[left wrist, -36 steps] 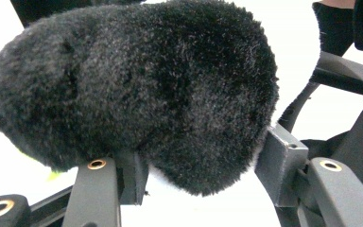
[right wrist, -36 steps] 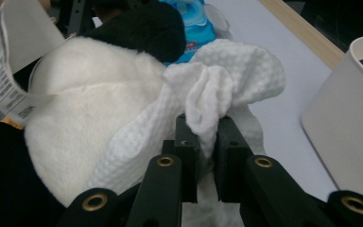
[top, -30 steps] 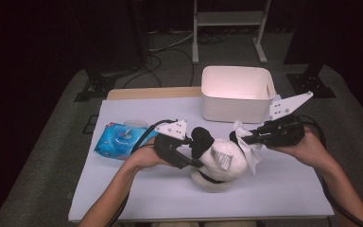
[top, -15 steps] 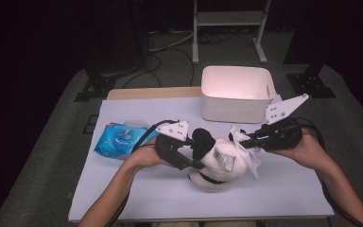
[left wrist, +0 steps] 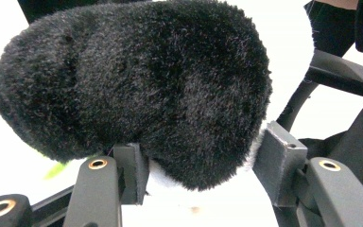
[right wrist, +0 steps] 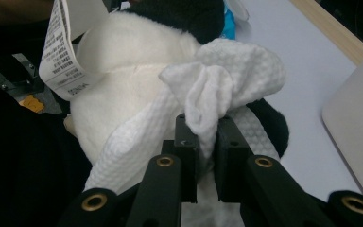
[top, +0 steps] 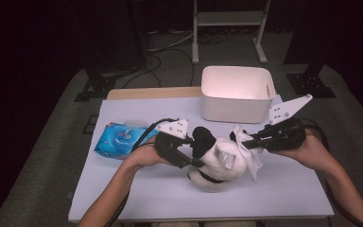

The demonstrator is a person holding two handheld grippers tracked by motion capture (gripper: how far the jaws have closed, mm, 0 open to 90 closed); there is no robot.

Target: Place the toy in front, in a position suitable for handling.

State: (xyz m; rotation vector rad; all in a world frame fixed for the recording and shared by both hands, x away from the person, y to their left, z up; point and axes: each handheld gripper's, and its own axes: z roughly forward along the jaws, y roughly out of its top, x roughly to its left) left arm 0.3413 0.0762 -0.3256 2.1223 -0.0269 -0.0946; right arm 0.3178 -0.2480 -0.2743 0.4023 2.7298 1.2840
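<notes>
A black-and-white plush toy (top: 217, 163) lies on the white table (top: 160, 189) near its front middle. My left gripper (top: 194, 158) comes in from the left and is shut on one of the toy's black furry limbs (left wrist: 137, 90); both pads (left wrist: 133, 170) press on its lower end. From the right, my right gripper (top: 242, 142) is shut on a white waffle-textured cloth (right wrist: 217, 90). The cloth (top: 248, 156) lies bunched against the toy's white body (right wrist: 123, 85), beside its printed label (right wrist: 64, 56).
A white rectangular bin (top: 236, 97) stands at the back right of the table, close behind the right gripper. A blue pack of wipes (top: 120, 139) lies at the left, beside the left hand. A wooden strip (top: 151, 92) runs along the far edge.
The right gripper has shifted the cloth slightly against the toy. The left hand has kept still with the limb in its jaws.
</notes>
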